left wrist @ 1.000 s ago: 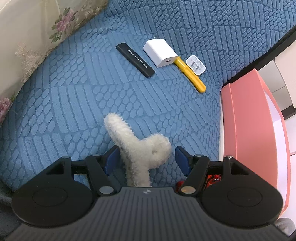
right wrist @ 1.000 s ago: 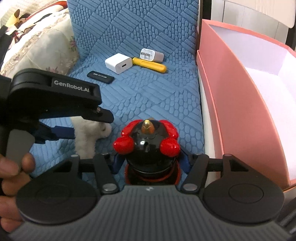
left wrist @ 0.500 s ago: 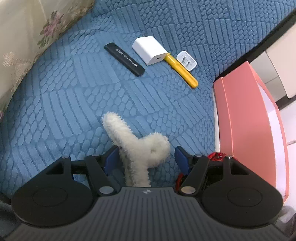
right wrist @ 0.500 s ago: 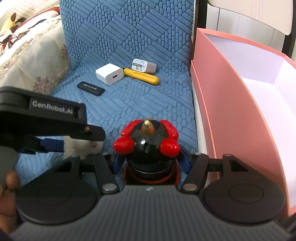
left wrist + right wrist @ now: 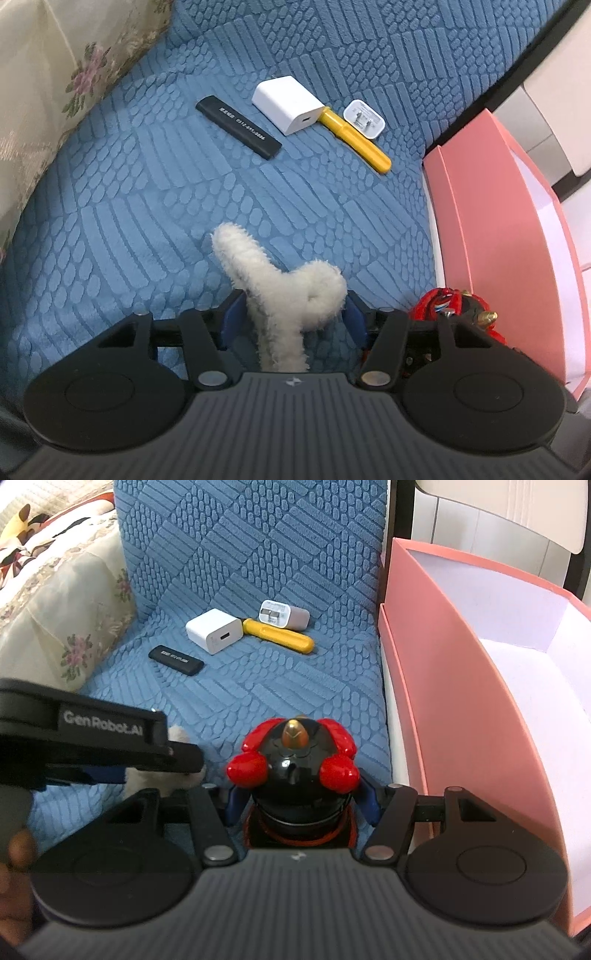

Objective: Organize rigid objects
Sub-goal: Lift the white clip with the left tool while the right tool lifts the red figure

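Jaws: left gripper [image 5: 291, 314] just closing onto white fuzzy toy [image 5: 284, 291], right gripper [image 5: 297, 801] clamped around black-and-red figurine [image 5: 295, 771].

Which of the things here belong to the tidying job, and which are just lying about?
Part of the job:
left gripper, closing around white plush toy
right gripper, shut on red and black toy figure
pink box
white charger
small white plug
yellow tool
black stick

Just there:
blue sofa cover
floral cushion
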`<state>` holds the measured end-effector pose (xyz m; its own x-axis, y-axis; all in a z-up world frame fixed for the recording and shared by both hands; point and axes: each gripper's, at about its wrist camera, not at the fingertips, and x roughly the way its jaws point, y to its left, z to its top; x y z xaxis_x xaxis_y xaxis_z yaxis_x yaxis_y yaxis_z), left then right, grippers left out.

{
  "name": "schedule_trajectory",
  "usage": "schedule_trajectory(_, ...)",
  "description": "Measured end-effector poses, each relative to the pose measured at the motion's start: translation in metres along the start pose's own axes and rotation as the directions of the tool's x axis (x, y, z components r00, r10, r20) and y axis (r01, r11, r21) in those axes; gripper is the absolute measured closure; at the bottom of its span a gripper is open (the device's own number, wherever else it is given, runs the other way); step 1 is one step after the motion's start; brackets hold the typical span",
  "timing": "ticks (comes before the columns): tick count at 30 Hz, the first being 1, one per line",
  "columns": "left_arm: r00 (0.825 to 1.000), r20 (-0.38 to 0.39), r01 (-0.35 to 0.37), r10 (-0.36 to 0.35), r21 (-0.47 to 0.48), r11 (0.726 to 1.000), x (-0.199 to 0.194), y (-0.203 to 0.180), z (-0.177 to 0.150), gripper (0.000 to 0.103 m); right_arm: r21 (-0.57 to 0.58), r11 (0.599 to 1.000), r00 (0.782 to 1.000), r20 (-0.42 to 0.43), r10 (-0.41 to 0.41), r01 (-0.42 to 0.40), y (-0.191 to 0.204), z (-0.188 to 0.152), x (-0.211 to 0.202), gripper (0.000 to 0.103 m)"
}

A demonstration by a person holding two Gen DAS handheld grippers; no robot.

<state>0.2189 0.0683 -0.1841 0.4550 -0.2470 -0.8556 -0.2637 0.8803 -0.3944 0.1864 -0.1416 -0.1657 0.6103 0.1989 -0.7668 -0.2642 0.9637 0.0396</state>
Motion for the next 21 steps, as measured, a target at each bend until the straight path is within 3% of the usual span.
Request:
schedule_trajectory(8, 1.000, 0.002, 0.008, -0.007, -0.056, 0.998, -0.006, 0.002, 0.002, 0.045, -0.052, 0.999, 1.000, 0.007, 0.000, 0.000, 0.000, -0.002, -0.002, 0.040)
schedule_trajectory(21, 1.000, 0.024, -0.009, 0.008, 0.027, 1.000, -0.032, -0.004, -0.008, 0.046, -0.044, 0.998, 0.999, 0.000, 0.049, -0.049, 0.001, 0.015, -0.041, 0.040)
